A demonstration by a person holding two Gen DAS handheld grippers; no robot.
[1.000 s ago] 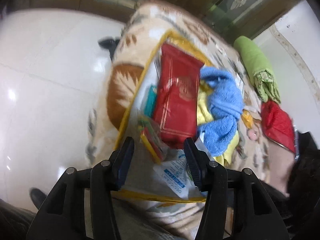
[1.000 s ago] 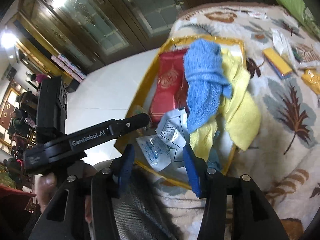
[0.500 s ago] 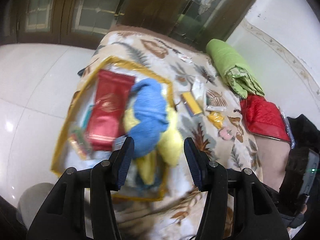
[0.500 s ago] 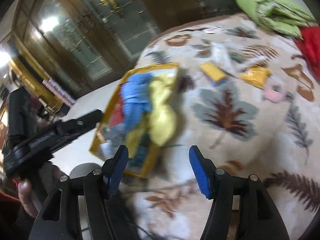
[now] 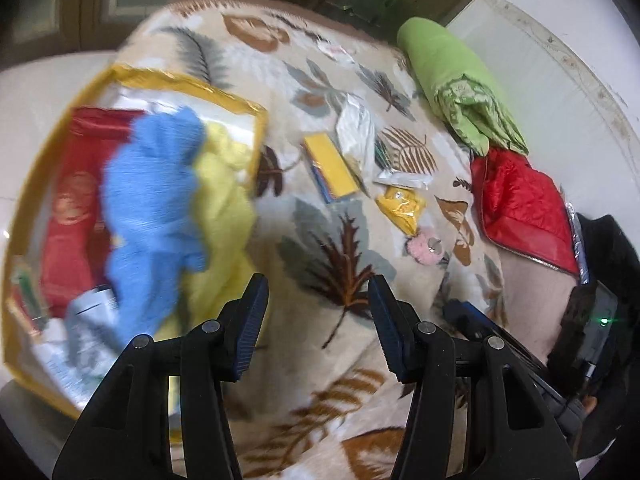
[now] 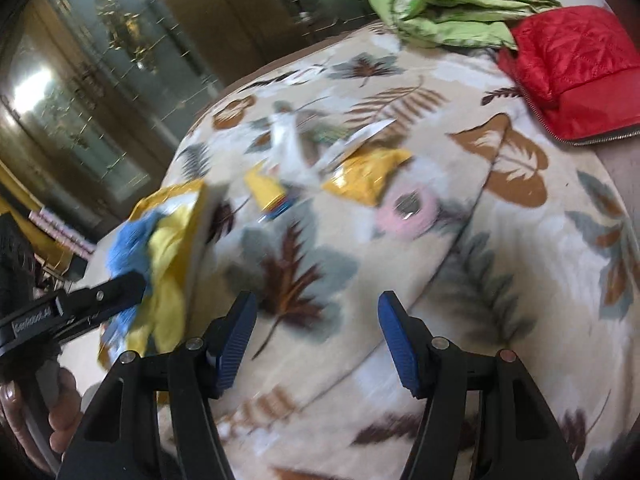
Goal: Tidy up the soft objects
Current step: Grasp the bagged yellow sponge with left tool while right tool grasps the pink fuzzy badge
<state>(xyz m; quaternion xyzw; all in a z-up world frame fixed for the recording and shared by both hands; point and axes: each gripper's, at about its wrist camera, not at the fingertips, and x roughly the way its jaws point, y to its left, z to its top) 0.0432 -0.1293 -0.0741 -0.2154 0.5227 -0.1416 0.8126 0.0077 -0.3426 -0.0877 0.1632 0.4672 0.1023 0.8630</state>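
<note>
Above the leaf blanket (image 5: pixel 320 240), both tongs (image 5: pixel 318 312) (image 6: pixel 316 328) spread, empty, beside the yellow-edged bag (image 5: pixel 168 80).

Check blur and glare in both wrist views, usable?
Left wrist: motion blur smears the blue towel and yellow-rimmed bag; the red quilted pouch stays fairly sharp. Right wrist: heavier blur across the small packets; glare on the cabinet glass. Both show strong fisheye curvature.

We recorded: blanket (image 5: pixel 320 240), matt plush fleece; blue towel (image 5: pixel 152 200) and yellow cloth (image 5: pixel 224 208), rough terry; red jacket (image 6: pixel 572 56), glossy quilted fabric; yellow packet (image 5: pixel 400 204), shiny foil; gripper fingers (image 6: pixel 236 336), ribbed blue rubber on matt black plastic.
</note>
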